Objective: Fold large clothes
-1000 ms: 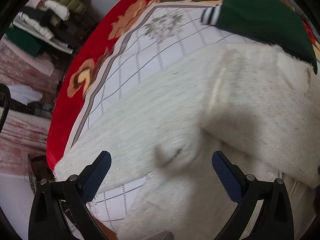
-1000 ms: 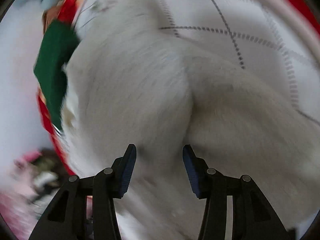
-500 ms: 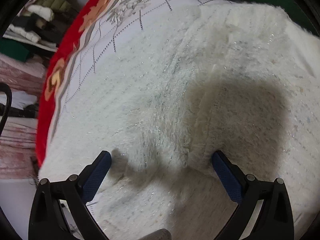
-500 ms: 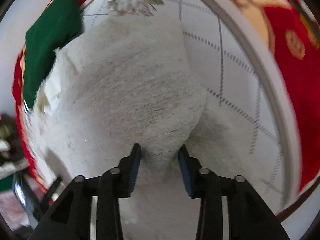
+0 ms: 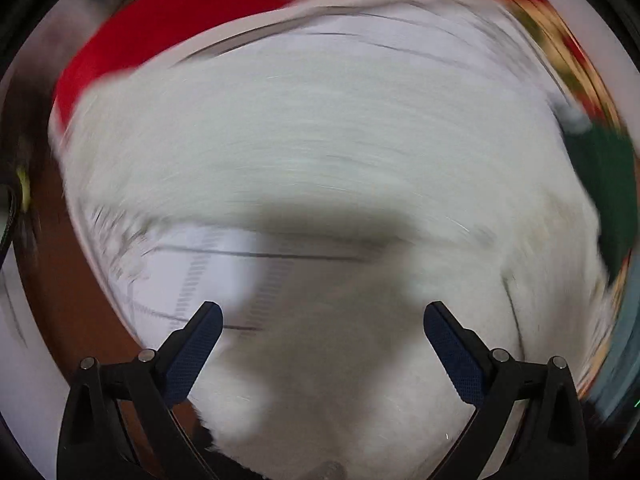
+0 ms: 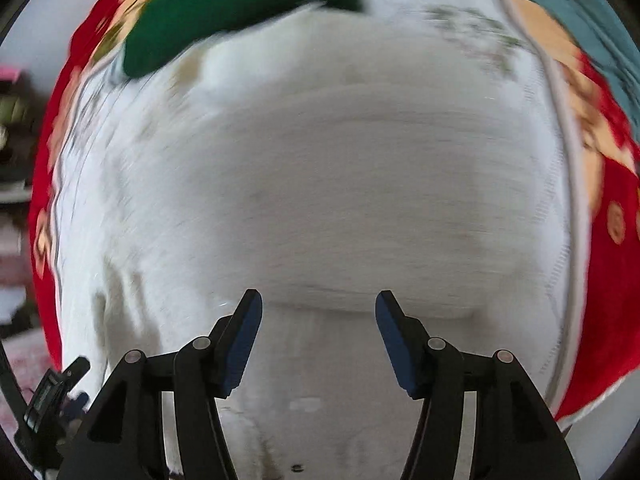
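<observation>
A white fluffy sweater (image 5: 320, 152) lies folded on the bed and fills the middle of both blurred views. My left gripper (image 5: 323, 312) hangs above the sweater's near edge, pointing down, open wide with nothing between its fingers. In the right wrist view the sweater (image 6: 340, 184) shows a folded edge just ahead of the fingertips. My right gripper (image 6: 319, 300) is above it with its jaws opening. The pads are clear of the fabric and nothing is between them.
The bed sheet (image 5: 224, 264) is white with a grid pattern and a red floral border (image 6: 608, 216). A green garment (image 6: 240, 4) lies at the sweater's far end, also seen as the green garment (image 5: 604, 184). A teal cloth (image 6: 580, 4) sits at the top right. Blurred clutter lies beyond the bed's left edge.
My right gripper, which was pinched on a fold of the sweater, has let go and lifted away. My left gripper stayed open while it swung across the sweater and rolled.
</observation>
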A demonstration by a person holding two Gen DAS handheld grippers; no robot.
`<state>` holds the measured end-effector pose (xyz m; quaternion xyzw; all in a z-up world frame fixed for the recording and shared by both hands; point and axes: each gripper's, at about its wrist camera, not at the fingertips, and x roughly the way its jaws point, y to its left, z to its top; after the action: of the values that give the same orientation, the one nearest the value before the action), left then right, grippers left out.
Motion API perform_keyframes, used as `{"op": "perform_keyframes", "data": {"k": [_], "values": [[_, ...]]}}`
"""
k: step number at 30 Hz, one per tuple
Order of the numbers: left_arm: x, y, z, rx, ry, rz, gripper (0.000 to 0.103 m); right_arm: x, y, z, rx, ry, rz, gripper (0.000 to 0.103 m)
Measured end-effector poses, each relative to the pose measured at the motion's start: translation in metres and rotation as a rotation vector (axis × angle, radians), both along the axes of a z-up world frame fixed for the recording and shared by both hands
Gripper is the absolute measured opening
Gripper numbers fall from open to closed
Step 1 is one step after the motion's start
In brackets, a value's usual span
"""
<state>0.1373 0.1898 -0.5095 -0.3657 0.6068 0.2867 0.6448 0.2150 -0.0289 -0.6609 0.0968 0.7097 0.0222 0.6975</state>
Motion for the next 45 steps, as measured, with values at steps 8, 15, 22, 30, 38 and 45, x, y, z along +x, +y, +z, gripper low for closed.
{"op": "perform_keyframes", "data": {"k": [8, 15, 22, 30, 38, 45], "values": [[-0.081, 0.107, -0.063, -0.118, -0.117, 0.449, 0.101, 0.031, 0.091, -0.02, -0.03, -0.007, 0.127, 0.061], [-0.061, 0.139, -0.047, 0.14, -0.162, 0.442, 0.053, 0.042, 0.128, -0.043, -0.106, 0.004, 0.131, 0.061], [-0.004, 0.132, 0.0, 0.381, -0.156, 0.194, 0.01, 0.046, 0.172, -0.041, -0.278, -0.136, 0.185, 0.067], [0.085, 0.029, 0.097, 0.625, -0.278, -0.259, 0.009, 0.058, 0.133, -0.013, -0.251, -0.188, 0.114, 0.077], [0.168, -0.185, 0.125, 0.54, -0.492, -0.764, 0.009, 0.05, -0.018, 0.001, -0.212, -0.119, -0.146, 0.077], [0.171, -0.367, 0.068, 0.363, -0.49, -1.131, 0.009, 0.008, -0.163, -0.005, -0.261, -0.057, -0.367, 0.077]]}}
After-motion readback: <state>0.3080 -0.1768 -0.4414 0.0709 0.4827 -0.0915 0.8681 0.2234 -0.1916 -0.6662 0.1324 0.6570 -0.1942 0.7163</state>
